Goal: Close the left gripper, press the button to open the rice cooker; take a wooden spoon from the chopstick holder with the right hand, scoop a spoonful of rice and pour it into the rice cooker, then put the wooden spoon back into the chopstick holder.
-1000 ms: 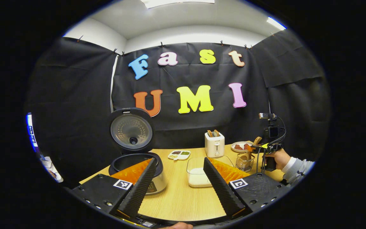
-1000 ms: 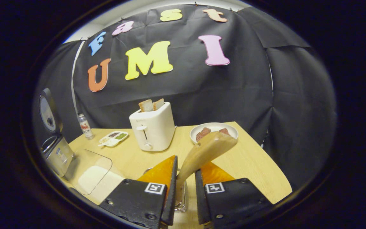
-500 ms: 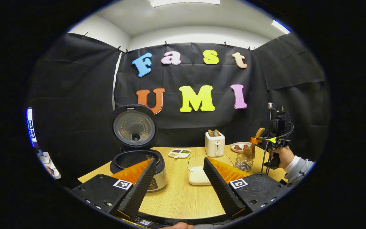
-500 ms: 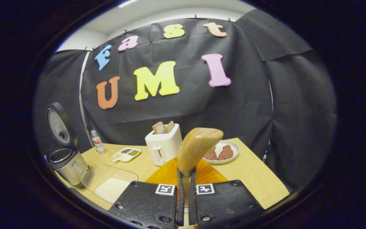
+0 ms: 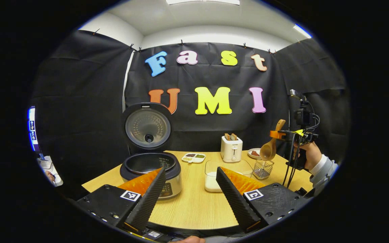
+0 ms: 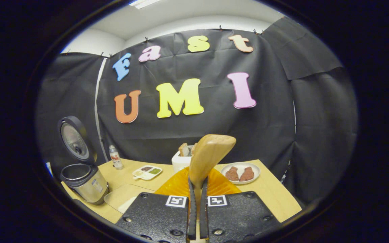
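Observation:
The rice cooker (image 5: 150,168) stands at the table's left with its lid (image 5: 148,126) raised and its dark pot showing. My left gripper (image 5: 190,182) is open in front of it, nothing between its fingers. Farther right, my right gripper (image 5: 284,135) holds the wooden spoon (image 5: 269,148) above the wire chopstick holder (image 5: 263,168), spoon bowl hanging down and clear of the holder. In the right gripper view, my right gripper (image 6: 197,189) is shut on the spoon (image 6: 211,155), whose wooden end rises between the fingers. The clear rice container (image 5: 226,172) sits between cooker and holder.
A white toaster (image 5: 231,148) with bread, a plate of meat (image 6: 240,172) and a small divided dish (image 5: 193,157) stand along the table's back. A bottle (image 6: 114,157) is behind the cooker (image 6: 83,179). A hand and sleeve (image 5: 316,160) hold the right gripper at the table's right edge.
My right gripper closed on the wooden spoon and lifted it up out of the chopstick holder. The left gripper stayed open and shifted only slightly.

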`<state>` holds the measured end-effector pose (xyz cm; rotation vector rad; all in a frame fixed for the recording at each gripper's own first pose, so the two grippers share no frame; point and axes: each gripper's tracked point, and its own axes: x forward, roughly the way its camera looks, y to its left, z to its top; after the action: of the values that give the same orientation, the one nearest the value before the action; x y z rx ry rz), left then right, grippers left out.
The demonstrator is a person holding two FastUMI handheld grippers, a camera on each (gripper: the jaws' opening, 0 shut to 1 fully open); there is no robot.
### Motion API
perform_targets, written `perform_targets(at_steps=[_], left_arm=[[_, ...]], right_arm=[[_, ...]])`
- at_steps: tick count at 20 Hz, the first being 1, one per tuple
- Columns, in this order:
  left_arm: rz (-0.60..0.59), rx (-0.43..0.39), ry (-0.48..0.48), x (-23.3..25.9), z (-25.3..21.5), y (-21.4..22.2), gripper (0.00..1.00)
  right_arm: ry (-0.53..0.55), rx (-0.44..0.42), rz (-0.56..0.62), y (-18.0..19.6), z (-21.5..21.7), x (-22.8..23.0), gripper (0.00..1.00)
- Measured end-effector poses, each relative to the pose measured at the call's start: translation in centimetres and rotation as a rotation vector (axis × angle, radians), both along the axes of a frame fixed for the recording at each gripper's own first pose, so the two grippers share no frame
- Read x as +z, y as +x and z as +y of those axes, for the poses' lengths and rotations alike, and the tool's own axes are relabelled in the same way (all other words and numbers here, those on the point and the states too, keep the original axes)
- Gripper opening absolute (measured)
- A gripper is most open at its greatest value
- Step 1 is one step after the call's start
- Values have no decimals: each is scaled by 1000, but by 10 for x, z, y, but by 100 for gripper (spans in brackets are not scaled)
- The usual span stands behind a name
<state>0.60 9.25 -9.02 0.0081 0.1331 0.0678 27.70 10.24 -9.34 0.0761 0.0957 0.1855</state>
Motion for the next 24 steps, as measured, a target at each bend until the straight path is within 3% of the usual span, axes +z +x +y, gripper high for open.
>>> perform_targets(at_steps=[5,12,20,24], left_arm=[[13,26,3,-11,18,-7,96],[8,45,-25,-14,35,-9,96],[31,21,22,-27,33,0,96],[34,5,14,-29,30,3,96]], right_arm=[[-17,79,-21,-4,62,12,8],[-62,123,39,12,129,-39,8],[-136,24,80,42,127,-103,8],[-93,12,105,39,129,-114,8]])
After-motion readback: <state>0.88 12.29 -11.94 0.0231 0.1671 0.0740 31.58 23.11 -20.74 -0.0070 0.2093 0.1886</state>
